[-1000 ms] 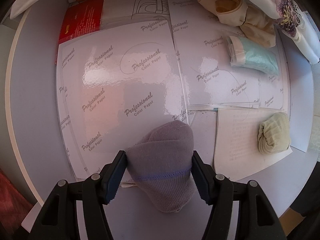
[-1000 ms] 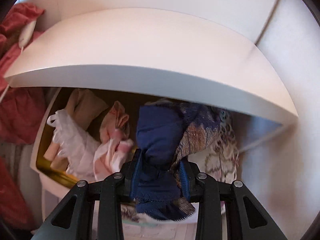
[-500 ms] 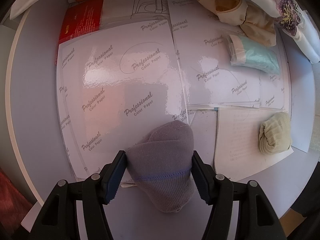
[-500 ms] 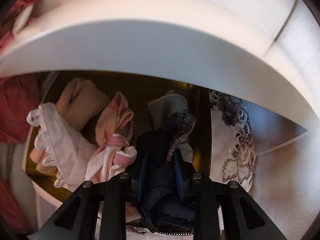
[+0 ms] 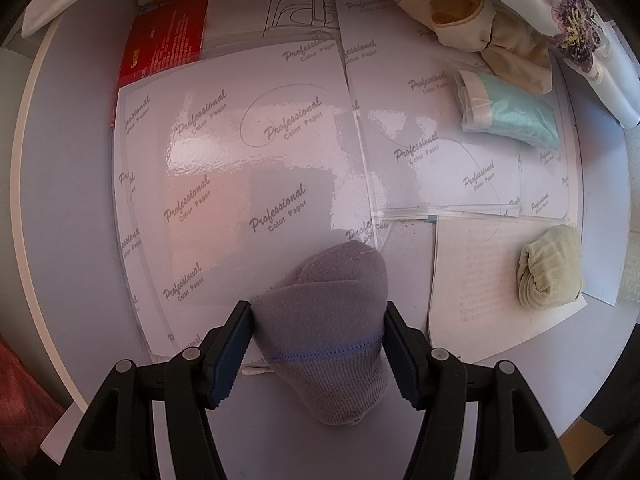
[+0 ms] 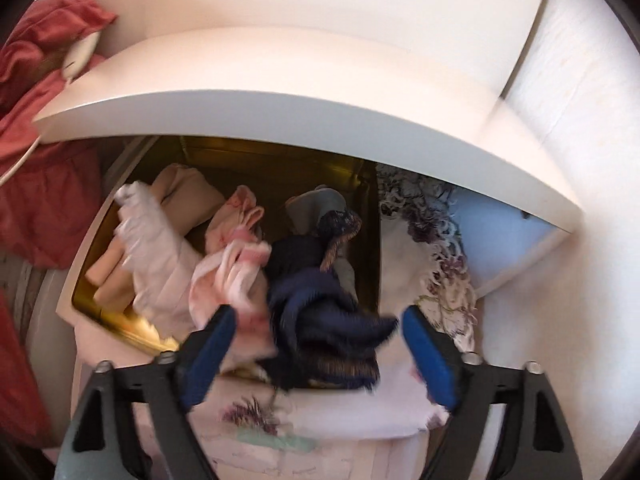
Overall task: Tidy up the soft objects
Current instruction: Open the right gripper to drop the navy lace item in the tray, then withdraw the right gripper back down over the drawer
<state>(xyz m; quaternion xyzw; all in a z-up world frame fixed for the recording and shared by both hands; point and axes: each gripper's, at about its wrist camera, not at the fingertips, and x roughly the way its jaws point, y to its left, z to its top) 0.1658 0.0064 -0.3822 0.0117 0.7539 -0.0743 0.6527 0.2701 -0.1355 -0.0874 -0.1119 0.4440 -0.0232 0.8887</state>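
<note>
One grey sock (image 5: 326, 320) sits clamped in the left tool (image 5: 318, 354); the right tool (image 6: 318, 354) has just opened, empty.

A white shelf (image 6: 304, 108) is overhanging the open drawer (image 6: 80, 300), narrowing entry from above; heaped clothes (image 6: 160, 264) are crowding its left, navy fabric (image 6: 320, 312) its front edge.

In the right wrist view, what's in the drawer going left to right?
White frilly cloth → pink garment → dark blue garment, lying free between the open right tool → floral embroidered cloth.
</note>
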